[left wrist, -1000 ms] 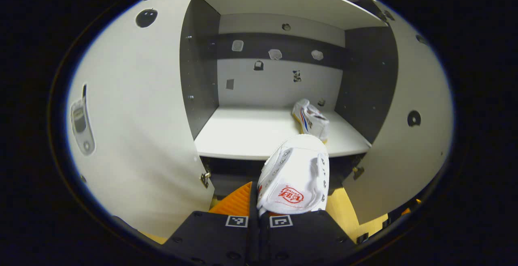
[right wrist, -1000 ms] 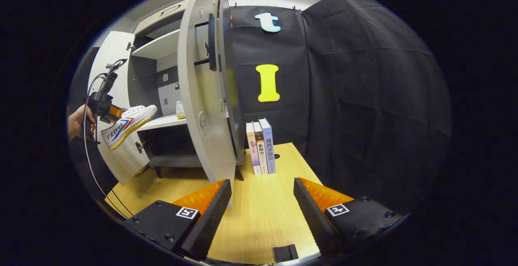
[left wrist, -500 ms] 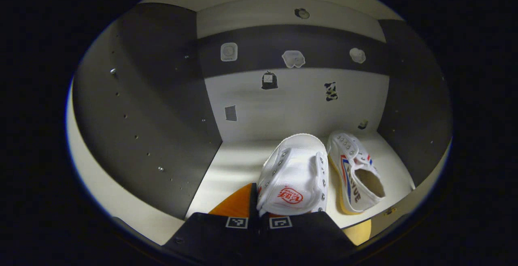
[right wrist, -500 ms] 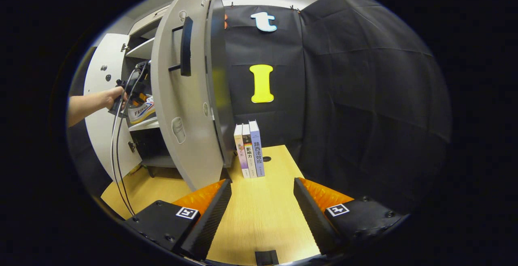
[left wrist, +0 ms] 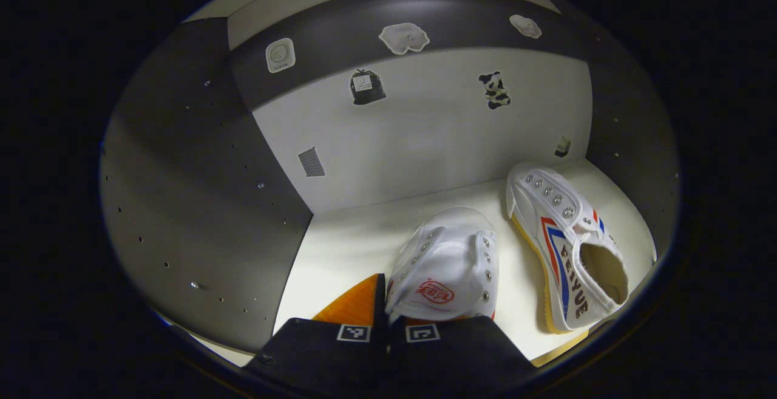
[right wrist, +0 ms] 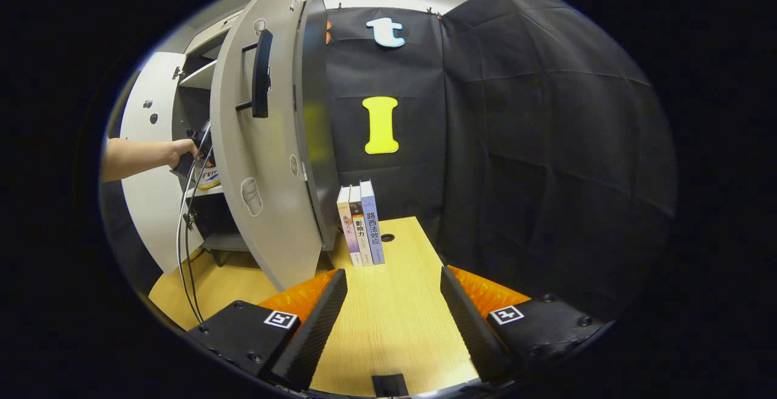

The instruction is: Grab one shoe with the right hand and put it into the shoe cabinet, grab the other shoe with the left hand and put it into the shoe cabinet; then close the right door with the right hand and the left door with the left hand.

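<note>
Shoe [left wrist: 446, 265] in left claw [left wrist: 388, 320]

Left claw [left wrist: 388, 320] clamps white shoe [left wrist: 446, 265], seemingly on shelf [left wrist: 340, 247], beside second shoe [left wrist: 567, 241].

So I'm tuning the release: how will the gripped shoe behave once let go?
The shoe looks like soft canvas, so probably light and floppy at the heel. Its flat sole should settle on the shelf without rolling, beside the other shoe.

White shoe [left wrist: 446, 265] held over cabinet shelf [left wrist: 346, 247], maybe touching, 2nd shoe [left wrist: 567, 244] lying just beside, doors open
</note>
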